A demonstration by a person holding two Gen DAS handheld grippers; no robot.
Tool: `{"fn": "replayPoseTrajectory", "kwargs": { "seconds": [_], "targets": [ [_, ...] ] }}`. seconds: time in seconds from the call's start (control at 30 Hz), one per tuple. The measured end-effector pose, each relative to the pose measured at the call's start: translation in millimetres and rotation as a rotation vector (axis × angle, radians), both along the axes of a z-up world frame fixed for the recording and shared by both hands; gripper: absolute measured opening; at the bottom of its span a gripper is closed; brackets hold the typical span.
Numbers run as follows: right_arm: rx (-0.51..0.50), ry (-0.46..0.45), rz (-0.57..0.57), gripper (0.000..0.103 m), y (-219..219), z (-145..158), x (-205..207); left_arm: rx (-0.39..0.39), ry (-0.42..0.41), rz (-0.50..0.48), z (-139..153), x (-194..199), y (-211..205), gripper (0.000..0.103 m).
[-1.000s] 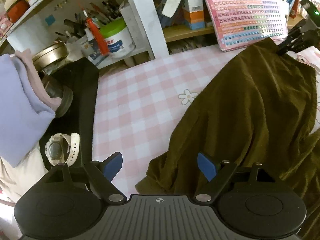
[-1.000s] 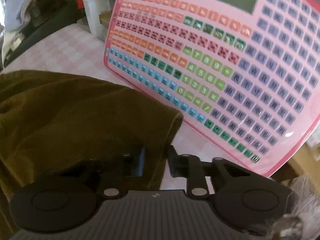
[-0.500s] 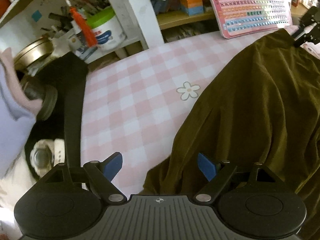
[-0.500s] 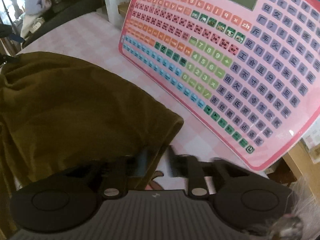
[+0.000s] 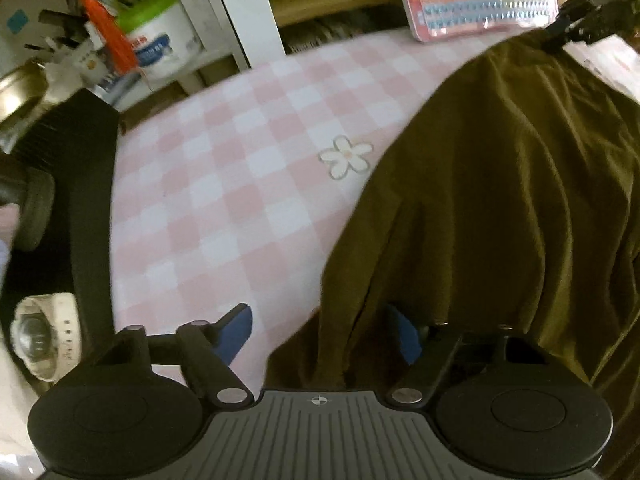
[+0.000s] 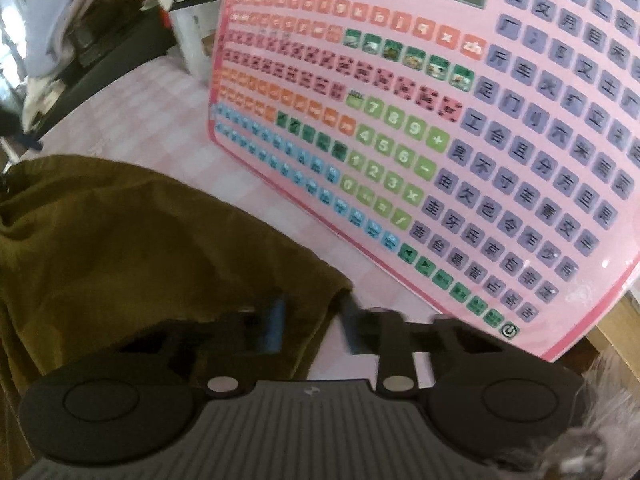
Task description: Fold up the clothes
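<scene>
One olive-brown garment point(image 5: 500, 208) lies heaped on the pink-and-white checked surface point(image 5: 224, 184), covering its right part in the left wrist view, apart from the left edge. Near hem bunches up between the blue pads of the left hand-held gripper point(image 5: 320, 332); jaws closing, left pad point(image 5: 234, 330) clear over bare check, right pad point(image 5: 402, 334) against cloth folds, not yet pinched. Right hand-held gripper point(image 6: 310, 322) sits at the far corner of the garment, jaws closing and narrow, a thin edge of cloth pinched between them; blurred, so pad contact is hard to read exactly. From the left wrist view the same gripper point(image 5: 560, 34) shows at the garment's raised top corner. Flower print point(image 5: 346, 156) on the surface just beside the garment's left edge. Pink keyboard toy board point(image 6: 440, 128) leans upright at the far edge of the surface, near the right gripper. White tub with green lid point(image 5: 160, 36) on the shelf behind. White wristwatch point(image 5: 44, 334) off the left edge of the surface.
</scene>
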State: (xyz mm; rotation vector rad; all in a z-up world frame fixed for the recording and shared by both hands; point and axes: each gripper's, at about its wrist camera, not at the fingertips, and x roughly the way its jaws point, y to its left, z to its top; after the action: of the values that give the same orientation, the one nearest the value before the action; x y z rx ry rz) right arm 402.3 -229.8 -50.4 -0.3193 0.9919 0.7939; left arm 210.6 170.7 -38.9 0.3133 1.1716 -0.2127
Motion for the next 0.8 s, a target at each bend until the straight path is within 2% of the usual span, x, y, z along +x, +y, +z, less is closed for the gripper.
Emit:
{"fn": "replayPoseTrajectory", "kwargs": {
  "seconds": [0.03, 0.1, 0.13, 0.2, 0.3, 0.43, 0.53, 0.7, 0.8],
  "targets": [
    [-0.001, -0.02, -0.012, 0.009, -0.2, 2.6, -2.4, -0.014, -0.004, 0.004, -1.1, 0.0, 1.0, 0.061],
    [0.007, -0.072, -0.036, 0.008, -2.8, 11.3, -9.4, -0.033, -0.017, 0.0, 2.2, -2.4, 3.8, 0.009],
    [0.021, -0.096, -0.05, 0.007, -6.0, 18.1, -13.6, -0.022, -0.039, -0.02, 7.0, -6.6, 2.5, 0.006],
    [0.049, -0.142, -0.077, 0.007, -16.6, 35.5, -23.6, -0.001, -0.084, -0.058, 16.9, -15.1, 0.4, 0.003],
    [0.069, -0.201, -0.104, 0.007, -34.2, 63.8, -44.9, -0.033, -0.173, -0.047, 43.2, -28.0, 11.1, 0.002],
    [0.072, -0.276, -0.138, 0.007, -45.0, 96.2, -90.0, -0.052, -0.265, -0.11, 73.0, -56.6, 8.3, 0.002],
    [0.064, -0.34, -0.179, 0.007, -54.0, 120.6, -141.9, -0.052, -0.329, -0.175, 91.6, -86.9, -0.5, 0.002],
    [0.049, -0.425, -0.278, 0.006, -75.0, 157.3, -249.9, -0.1, -0.419, -0.268, 121.0, -148.6, -6.3, 0.002],
    [0.071, -0.423, -0.356, 0.004, -88.1, 166.6, -315.9, -0.124, -0.443, -0.337, 129.3, -192.1, -11.0, 0.002]
  ]
}}
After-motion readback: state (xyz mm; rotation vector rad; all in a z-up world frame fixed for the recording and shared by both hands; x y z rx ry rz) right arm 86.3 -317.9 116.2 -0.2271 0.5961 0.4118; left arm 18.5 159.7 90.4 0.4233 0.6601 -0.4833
